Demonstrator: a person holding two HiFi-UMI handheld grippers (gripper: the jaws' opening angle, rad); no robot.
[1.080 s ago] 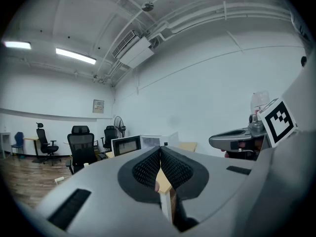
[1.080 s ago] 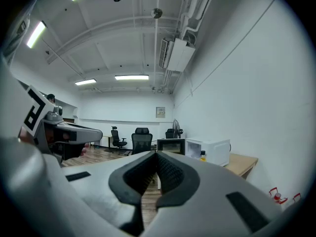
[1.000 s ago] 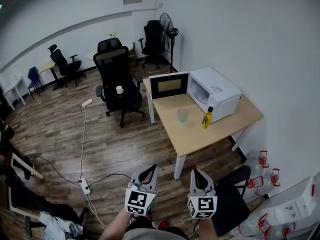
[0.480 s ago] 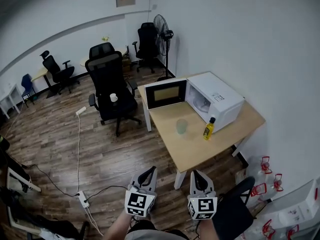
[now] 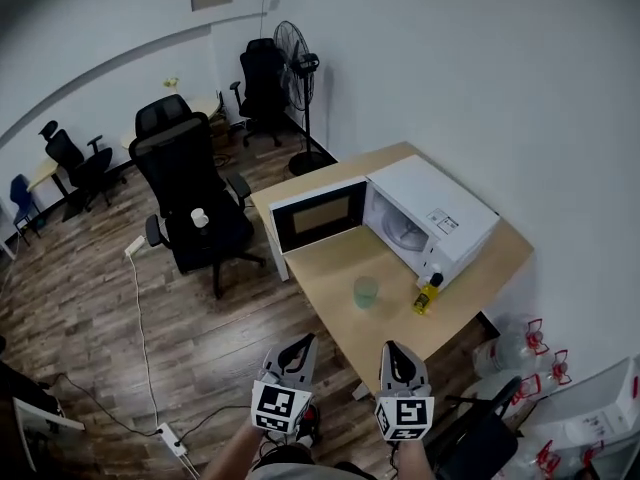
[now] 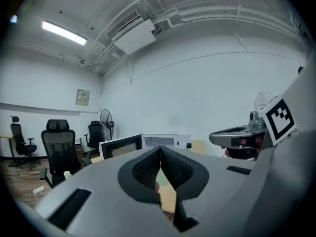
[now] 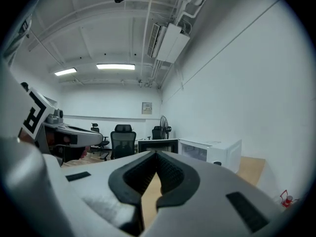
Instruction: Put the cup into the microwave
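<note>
Where the wood floor meets the white wall, a table (image 5: 320, 273) stands. A black chair (image 5: 190, 183) stands to its left, and a fan (image 5: 290, 53) behind, near the corner. On the table sits a white microwave (image 5: 440, 213) — its door (image 5: 318, 215) is swung wide open to the left. The left gripper (image 5: 300, 343) and the right gripper (image 5: 395, 350) are side by side above the floor, before the table's near edge, well apart from the cup. Each has its jaws pressed together, with nothing between them. The cup (image 5: 366, 291) stands on the table in front of the open microwave — not inside. A yellow bottle (image 5: 427, 295) stands near it, at the microwave's front corner. A white mug (image 5: 199, 217) sits on the chair.
</note>
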